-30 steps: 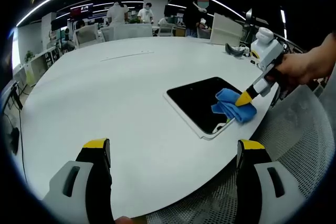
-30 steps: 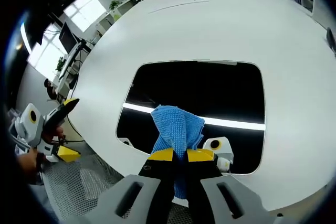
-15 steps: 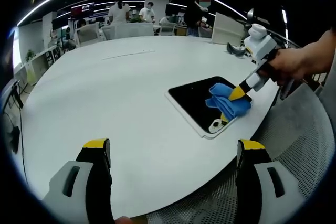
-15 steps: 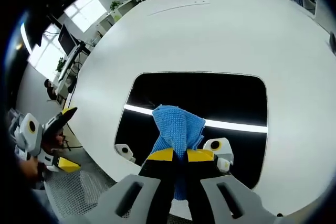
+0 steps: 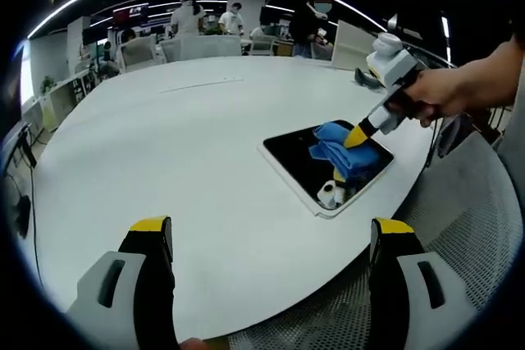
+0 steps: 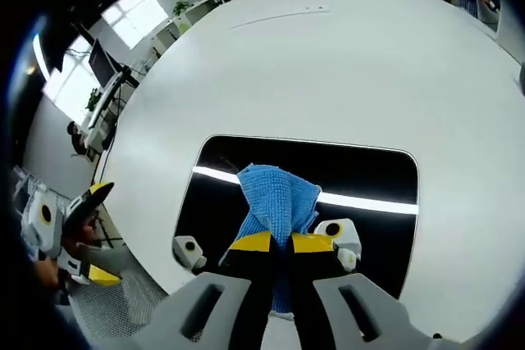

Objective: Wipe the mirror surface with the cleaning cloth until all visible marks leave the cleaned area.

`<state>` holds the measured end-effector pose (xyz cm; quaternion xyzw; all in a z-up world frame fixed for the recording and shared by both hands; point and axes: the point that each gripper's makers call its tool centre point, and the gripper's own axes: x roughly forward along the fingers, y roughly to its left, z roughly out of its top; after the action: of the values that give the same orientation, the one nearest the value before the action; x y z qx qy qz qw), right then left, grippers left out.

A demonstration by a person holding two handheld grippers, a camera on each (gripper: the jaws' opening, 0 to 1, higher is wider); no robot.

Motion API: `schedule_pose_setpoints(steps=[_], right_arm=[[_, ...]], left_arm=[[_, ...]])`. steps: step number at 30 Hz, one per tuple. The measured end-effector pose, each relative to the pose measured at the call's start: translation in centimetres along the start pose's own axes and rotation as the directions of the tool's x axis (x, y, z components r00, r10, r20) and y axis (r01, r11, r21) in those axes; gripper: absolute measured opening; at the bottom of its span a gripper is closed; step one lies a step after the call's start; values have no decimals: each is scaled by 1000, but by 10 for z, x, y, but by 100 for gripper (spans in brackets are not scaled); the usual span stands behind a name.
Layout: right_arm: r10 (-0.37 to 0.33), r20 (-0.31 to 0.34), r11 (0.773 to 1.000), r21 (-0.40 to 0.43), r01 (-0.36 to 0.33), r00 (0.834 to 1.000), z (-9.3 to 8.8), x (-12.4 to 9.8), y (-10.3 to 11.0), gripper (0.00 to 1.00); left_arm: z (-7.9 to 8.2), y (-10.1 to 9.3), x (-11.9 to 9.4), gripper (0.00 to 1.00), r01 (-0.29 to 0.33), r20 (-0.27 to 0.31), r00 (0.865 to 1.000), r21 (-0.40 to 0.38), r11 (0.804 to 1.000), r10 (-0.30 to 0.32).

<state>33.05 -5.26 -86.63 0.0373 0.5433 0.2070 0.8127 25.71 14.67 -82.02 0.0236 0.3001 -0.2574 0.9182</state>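
Observation:
A dark rectangular mirror (image 5: 302, 151) (image 6: 361, 171) with a white frame lies flat near the edge of a round white table (image 5: 164, 137) (image 6: 328, 63). A blue cleaning cloth (image 5: 338, 147) (image 6: 277, 198) rests on its glass. My right gripper (image 6: 280, 243) (image 5: 358, 135) is shut on the cloth and presses it to the mirror; a hand holds it from the right in the left gripper view. My left gripper (image 5: 269, 239) is open over the near part of the table, short of the mirror, with nothing between its jaws. It also shows at the left edge of the right gripper view, left gripper (image 6: 78, 219).
A grey mesh chair (image 5: 459, 227) stands by the table's edge to the right. A dark object (image 5: 367, 78) lies on the far side of the table. Several people and desks (image 5: 205, 26) are in the office behind.
My right gripper has pushed the cloth across the mirror, away from its near corner toward the far side. The left gripper has stayed where it was.

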Motion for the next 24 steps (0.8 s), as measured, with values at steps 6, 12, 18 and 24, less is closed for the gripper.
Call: schedule_pose_setpoints(steps=[6, 12, 18, 24], right_arm=[[-3, 6, 1000, 7, 3, 1000, 12, 4, -4, 1], [-15, 6, 1000, -19, 16, 1000, 22, 8, -6, 0], [-24, 6, 999, -35, 24, 1000, 30, 11, -8, 0], [-31, 8, 999, -42, 31, 1000, 40, 14, -12, 0]], left_arm=[[0, -2, 0, 99, 9, -4, 1000, 2, 1000, -9], [0, 0, 0, 99, -2, -2, 1000, -5, 1000, 2], [1, 1, 0, 99, -5, 1, 1000, -7, 1000, 5], [1, 1, 0, 99, -8, 3, 1000, -9, 1000, 8]])
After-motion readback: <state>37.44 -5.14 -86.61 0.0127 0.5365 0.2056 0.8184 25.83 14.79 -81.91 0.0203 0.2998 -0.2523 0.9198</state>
